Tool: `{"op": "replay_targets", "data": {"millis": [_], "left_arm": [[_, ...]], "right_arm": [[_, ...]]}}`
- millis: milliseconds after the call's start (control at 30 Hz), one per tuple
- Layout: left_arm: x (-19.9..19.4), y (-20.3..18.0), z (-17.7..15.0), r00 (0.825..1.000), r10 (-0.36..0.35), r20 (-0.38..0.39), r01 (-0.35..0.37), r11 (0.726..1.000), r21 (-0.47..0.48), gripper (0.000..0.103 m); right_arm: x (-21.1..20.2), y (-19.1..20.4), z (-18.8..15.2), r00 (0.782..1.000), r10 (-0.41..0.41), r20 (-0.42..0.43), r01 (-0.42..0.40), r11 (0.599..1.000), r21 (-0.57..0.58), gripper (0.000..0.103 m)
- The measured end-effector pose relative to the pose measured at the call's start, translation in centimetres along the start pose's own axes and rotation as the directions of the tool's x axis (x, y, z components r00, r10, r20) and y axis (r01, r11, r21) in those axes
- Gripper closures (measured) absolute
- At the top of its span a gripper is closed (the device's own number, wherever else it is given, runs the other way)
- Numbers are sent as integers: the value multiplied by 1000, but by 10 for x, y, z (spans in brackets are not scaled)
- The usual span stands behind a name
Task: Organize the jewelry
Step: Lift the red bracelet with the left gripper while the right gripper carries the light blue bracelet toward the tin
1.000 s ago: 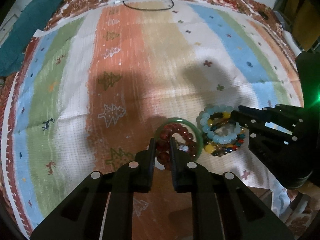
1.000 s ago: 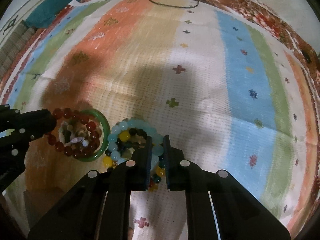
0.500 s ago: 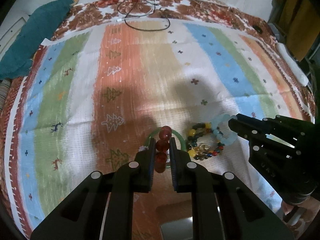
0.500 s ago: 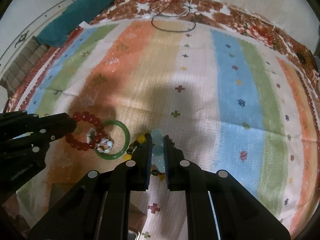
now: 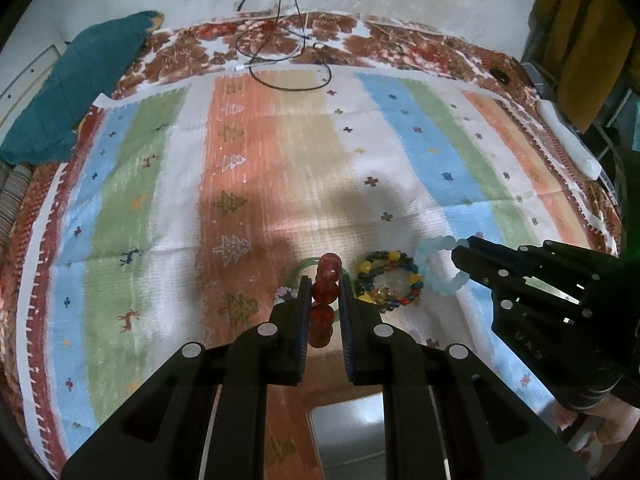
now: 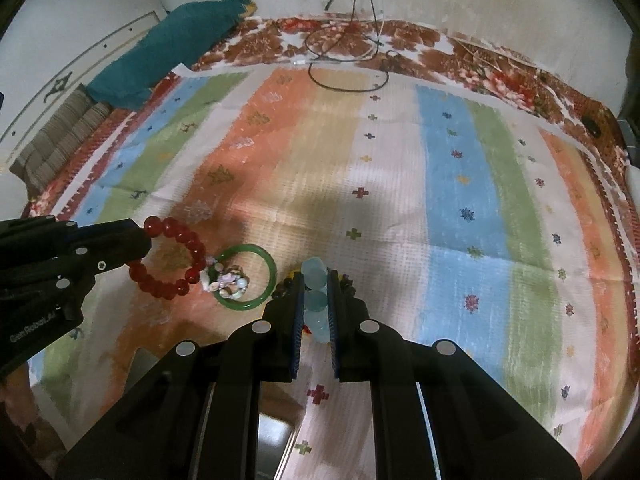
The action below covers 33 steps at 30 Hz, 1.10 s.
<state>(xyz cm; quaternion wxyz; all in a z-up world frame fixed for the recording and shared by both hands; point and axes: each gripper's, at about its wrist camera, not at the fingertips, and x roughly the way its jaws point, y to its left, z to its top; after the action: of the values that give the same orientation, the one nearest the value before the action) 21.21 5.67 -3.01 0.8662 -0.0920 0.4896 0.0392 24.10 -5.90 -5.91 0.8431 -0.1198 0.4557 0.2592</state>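
Red bead bracelet (image 5: 326, 292) gripped, striped cloth (image 5: 280, 168) beyond

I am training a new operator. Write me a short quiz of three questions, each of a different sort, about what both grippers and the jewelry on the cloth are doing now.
1. True or false: the left gripper is shut on the red bead bracelet.
2. The right gripper holds: A) green bangle B) pale blue bead bracelet C) multicolour bead bracelet
3. Fill in: the small shell bracelet lies inside the ____.

Key
1. True
2. B
3. Green bangle
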Motion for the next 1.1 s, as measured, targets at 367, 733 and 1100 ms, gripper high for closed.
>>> {"op": "replay_targets", "data": {"millis": [367, 733, 1100], "left_arm": [[-29, -17, -19, 999, 0, 36, -1, 1000, 31, 90], [-41, -19, -30, 999, -13, 53, 12, 1000, 21, 90], [-56, -21, -43, 997, -27, 70, 25, 1000, 18, 90]], "right_arm": [[-28, 5, -13, 999, 1, 48, -1, 1000, -1, 91], [-42, 11, -24, 998, 7, 64, -7, 1000, -1, 91], [-55, 16, -35, 997, 6, 76, -6, 1000, -5, 91]]}}
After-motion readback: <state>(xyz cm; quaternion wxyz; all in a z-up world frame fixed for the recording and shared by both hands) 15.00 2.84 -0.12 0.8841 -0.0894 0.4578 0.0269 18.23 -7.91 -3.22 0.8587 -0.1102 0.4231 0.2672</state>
